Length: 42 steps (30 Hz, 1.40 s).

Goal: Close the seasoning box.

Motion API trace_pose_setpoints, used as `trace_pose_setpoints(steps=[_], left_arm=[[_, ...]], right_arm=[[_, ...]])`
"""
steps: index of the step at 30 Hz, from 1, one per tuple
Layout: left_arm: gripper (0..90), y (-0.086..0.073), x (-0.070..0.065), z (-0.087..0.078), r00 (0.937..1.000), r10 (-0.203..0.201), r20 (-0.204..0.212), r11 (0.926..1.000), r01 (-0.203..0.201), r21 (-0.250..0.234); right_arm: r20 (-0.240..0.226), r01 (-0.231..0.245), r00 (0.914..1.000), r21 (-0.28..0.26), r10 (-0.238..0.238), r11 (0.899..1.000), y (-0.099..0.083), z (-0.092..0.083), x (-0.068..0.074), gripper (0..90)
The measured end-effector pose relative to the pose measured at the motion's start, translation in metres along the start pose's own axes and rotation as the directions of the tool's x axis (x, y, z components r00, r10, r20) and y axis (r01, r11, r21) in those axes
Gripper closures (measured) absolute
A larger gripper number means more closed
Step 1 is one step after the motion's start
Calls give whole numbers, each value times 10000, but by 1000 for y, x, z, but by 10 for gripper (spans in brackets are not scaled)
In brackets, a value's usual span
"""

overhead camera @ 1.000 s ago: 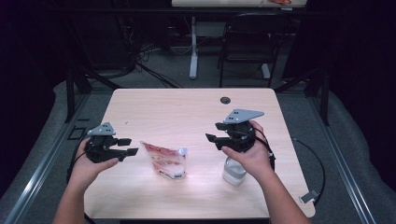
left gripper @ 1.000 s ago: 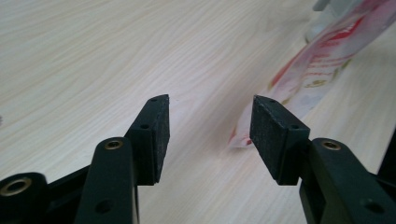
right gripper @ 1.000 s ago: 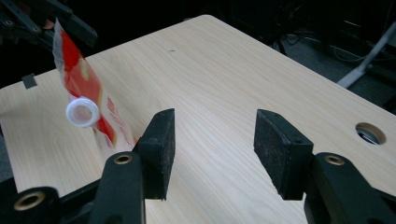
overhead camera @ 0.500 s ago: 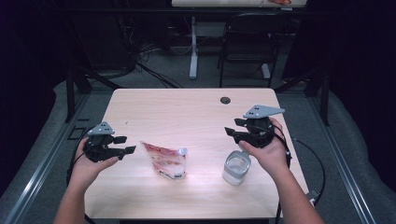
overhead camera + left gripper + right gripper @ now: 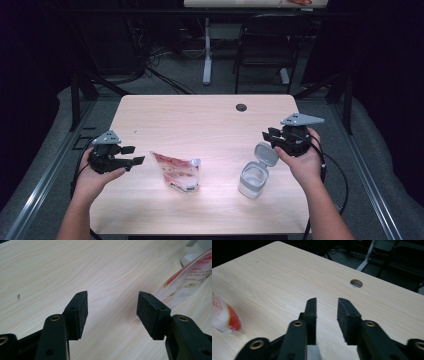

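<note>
Your right gripper (image 5: 274, 138) had just been closing, jaws part shut with nothing between them, close beside the jar's (image 5: 253, 178) flipped-up lid (image 5: 266, 153). Your left gripper (image 5: 131, 155) stood wide open and empty, just left of the pouch (image 5: 177, 171) lying mid-table. The jar stood open near your right hand. A careless sweep there could have tipped it; a loose pinch on the slick pouch could have let it slide or spill.
</note>
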<state>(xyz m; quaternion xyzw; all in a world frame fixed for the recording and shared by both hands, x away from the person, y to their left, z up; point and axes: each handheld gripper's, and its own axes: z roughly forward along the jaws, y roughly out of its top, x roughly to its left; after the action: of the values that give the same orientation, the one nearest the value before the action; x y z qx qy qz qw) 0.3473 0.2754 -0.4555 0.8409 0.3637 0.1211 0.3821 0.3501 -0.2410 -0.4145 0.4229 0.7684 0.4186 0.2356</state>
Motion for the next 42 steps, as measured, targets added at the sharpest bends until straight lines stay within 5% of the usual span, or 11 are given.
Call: trace_pose_setpoints(steps=[8, 16, 42], left_arm=[[427, -1, 1, 1, 10000, -46, 4, 10000, 46, 40], [427, -1, 2, 0, 10000, -69, -33, 10000, 69, -6], [428, -4, 4, 2, 9998, -194, 41, 9998, 194, 49]], right_arm=[[366, -567, 9977, 82, 563, 9984, -16, -3, -15, 888], [214, -720, 9972, 371, 712, 9967, -29, -4, -17, 900], [-798, -591, 9951, -43, 585, 9982, -55, -10, 19, 900]])
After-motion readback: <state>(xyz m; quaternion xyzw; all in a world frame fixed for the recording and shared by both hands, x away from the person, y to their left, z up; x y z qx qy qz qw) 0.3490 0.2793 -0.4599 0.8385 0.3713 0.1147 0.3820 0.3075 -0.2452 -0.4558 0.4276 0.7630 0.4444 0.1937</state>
